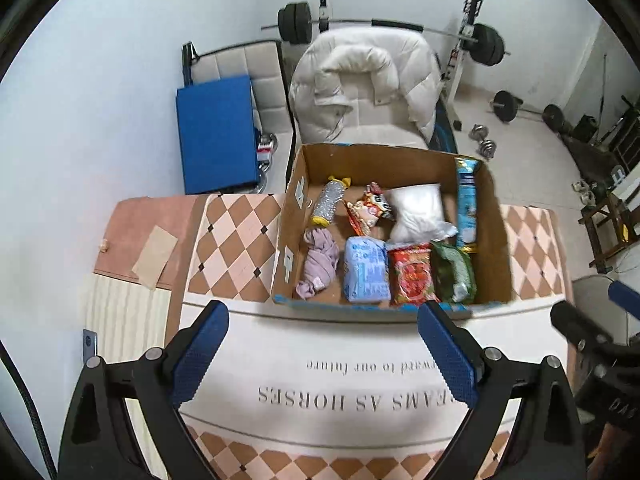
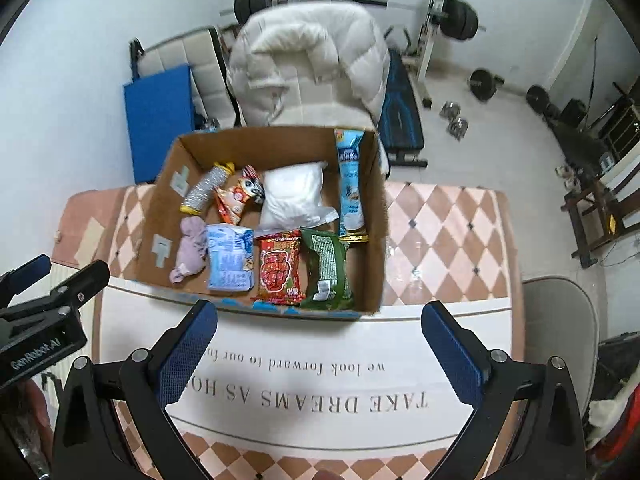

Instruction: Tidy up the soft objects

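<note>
An open cardboard box (image 1: 494, 236) (image 2: 374, 220) stands on the table and holds soft items: a lilac cloth (image 1: 318, 262) (image 2: 190, 250), a light blue tissue pack (image 1: 366, 270) (image 2: 231, 260), a red snack packet (image 1: 412, 276) (image 2: 278, 268), a green packet (image 1: 454, 274) (image 2: 326, 266), a white bag (image 1: 418, 210) (image 2: 294, 192), a silver roll (image 1: 330, 200) (image 2: 204, 192) and a tall blue packet (image 1: 467, 200) (image 2: 351, 184). My left gripper (image 1: 322, 320) and right gripper (image 2: 320, 320) hover open and empty over the cloth in front of the box.
A checkered tablecloth (image 1: 236, 240) (image 2: 448, 240) with a white printed panel (image 2: 320, 380) covers the table. Behind stand a chair with a white puffer jacket (image 1: 364, 84) (image 2: 308, 64), a blue mat (image 1: 218, 132), and barbell weights (image 1: 486, 44). The other gripper shows at each view's edge.
</note>
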A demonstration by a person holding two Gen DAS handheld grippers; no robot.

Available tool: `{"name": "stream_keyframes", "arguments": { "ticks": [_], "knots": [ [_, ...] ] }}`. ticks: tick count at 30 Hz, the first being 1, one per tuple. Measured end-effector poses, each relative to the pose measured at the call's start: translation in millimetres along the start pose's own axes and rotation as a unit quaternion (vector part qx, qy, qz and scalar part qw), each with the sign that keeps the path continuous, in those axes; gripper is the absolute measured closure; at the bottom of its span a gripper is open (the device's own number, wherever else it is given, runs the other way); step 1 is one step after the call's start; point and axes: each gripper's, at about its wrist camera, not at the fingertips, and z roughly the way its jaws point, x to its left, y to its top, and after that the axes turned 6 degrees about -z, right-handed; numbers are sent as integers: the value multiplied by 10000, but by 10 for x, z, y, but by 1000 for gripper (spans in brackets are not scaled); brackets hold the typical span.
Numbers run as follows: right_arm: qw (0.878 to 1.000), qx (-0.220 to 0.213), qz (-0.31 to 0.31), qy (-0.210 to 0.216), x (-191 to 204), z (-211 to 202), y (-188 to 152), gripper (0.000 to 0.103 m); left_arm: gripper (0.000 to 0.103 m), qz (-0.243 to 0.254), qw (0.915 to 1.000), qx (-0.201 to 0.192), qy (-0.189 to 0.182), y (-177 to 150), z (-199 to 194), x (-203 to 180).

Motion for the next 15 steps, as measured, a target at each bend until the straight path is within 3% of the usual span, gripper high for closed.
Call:
{"name": "stream_keyframes", "arguments": {
  "ticks": [6, 15],
  "knots": [
    [9989, -454, 83, 27, 27, -670, -329, 0, 6, -1, 9994, -239, -270, -221, -525, 67],
    [9940, -1083, 169, -70, 108, -1510, -694, 0, 6, 42, 9978, -583, -313, -466, -1176, 198]
  ]
}}
